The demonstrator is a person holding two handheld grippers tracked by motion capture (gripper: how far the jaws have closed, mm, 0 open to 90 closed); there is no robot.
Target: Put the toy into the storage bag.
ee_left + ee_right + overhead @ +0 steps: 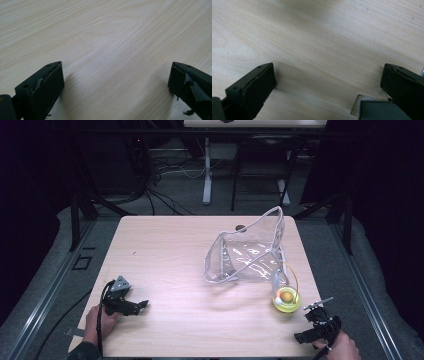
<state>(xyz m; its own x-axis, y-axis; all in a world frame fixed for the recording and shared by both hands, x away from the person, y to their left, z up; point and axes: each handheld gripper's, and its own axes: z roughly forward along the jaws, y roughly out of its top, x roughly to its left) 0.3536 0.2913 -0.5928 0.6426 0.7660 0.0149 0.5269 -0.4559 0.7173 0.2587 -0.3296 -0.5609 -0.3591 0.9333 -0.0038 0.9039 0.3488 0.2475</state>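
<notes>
Black jaws of my left gripper (131, 306) stand spread wide over bare wood near the front left of the table (165, 255), holding nothing. My right gripper (320, 326) sits at the front right corner, its jaws spread too and empty.

Just beyond the right one lies a small yellow-green dish (286, 300) with an orange ball in it, and touching that, toward the middle right, a clear plastic pouch (247, 254) propped half open. I judge the pouch light, floppy and slick; the piped rim or a corner seam looks the surest place to pinch. The dish looks light and may skid.

Pale wood-grain tabletop, smooth and matte. Around it a dark room, cables and metal stands on the floor behind.
</notes>
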